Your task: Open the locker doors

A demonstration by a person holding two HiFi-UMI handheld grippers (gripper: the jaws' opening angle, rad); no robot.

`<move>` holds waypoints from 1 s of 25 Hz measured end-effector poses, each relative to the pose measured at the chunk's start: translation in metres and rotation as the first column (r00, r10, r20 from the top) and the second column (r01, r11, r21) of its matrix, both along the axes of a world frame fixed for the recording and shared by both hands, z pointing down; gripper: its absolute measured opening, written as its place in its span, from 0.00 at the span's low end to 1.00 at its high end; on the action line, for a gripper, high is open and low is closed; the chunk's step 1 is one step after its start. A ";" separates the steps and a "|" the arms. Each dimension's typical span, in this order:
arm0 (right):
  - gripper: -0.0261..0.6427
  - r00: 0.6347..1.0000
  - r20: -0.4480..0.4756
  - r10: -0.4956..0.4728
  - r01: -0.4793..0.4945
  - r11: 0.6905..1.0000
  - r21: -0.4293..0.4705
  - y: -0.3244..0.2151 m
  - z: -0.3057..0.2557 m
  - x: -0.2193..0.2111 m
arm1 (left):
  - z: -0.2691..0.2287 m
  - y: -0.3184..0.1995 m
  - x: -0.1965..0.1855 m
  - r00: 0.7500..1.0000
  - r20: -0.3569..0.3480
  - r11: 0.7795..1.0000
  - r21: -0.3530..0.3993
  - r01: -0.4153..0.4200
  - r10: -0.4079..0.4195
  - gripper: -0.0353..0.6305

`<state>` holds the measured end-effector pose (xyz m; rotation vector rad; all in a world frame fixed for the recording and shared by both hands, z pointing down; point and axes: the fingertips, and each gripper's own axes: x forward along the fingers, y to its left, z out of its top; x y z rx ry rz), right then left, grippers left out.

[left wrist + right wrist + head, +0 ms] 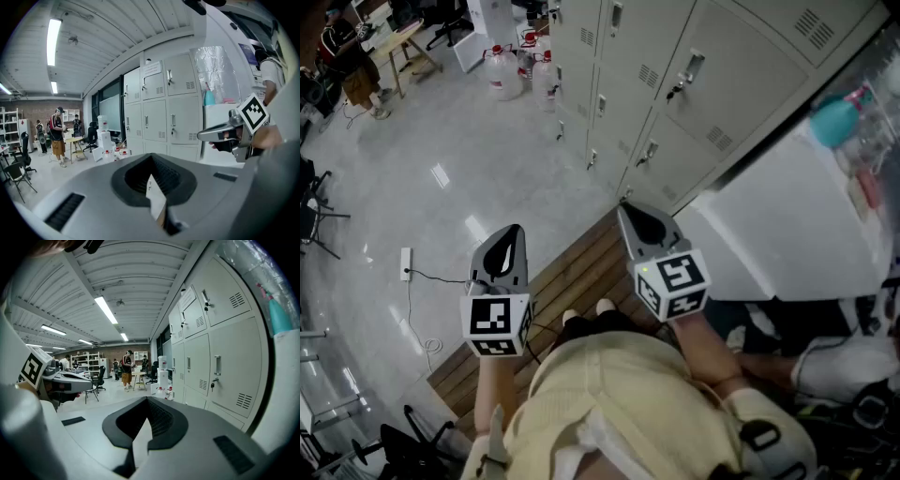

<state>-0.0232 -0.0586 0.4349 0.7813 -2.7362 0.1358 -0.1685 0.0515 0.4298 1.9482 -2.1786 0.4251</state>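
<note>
In the head view, the person's pale yellow top [609, 394] filled the bottom edge. Just beyond it, the left gripper [512, 232] and right gripper [628, 216] were held side by side, well apart, above a wooden platform [572, 272]. The lockers [675, 84] stood ahead with every door shut, and bare platform lay between them and both tips. A white counter [787, 234] ran close along the right gripper's outer side. Open grey floor [441, 141] spread to the left, where water bottles [502, 73] stood at the lockers' far end.

In the left gripper view, the left gripper [151, 159] had its jaws pressed together on nothing. The lockers [159, 117] faced it across clear space, and the right gripper [211, 135] reached in from the right.

In the right gripper view, the right gripper [146, 404] also looked closed and empty. The lockers [215, 362] lined its right side, near but untouched, and the left gripper [75, 378] sat at the left edge.
</note>
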 end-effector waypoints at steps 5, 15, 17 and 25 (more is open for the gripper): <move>0.04 1.000 0.000 -0.001 0.001 0.999 -0.045 0.016 0.010 -0.008 | 0.009 0.015 -0.007 0.998 -0.055 1.000 -0.004 -0.005 0.005 0.04; 0.04 0.999 -0.022 0.037 -0.039 0.995 -0.094 0.034 0.037 -0.011 | 0.027 0.025 -0.007 0.986 -0.156 0.998 -0.012 -0.056 0.054 0.04; 0.04 0.999 -0.014 0.048 -0.050 0.994 -0.097 0.033 0.037 -0.009 | 0.027 0.024 -0.006 0.986 -0.154 0.998 -0.013 -0.067 0.064 0.04; 0.04 0.996 -0.004 0.094 -0.094 0.994 -0.053 0.020 0.022 -0.003 | 0.018 0.010 0.001 0.980 -0.162 0.993 0.018 -0.114 0.115 0.04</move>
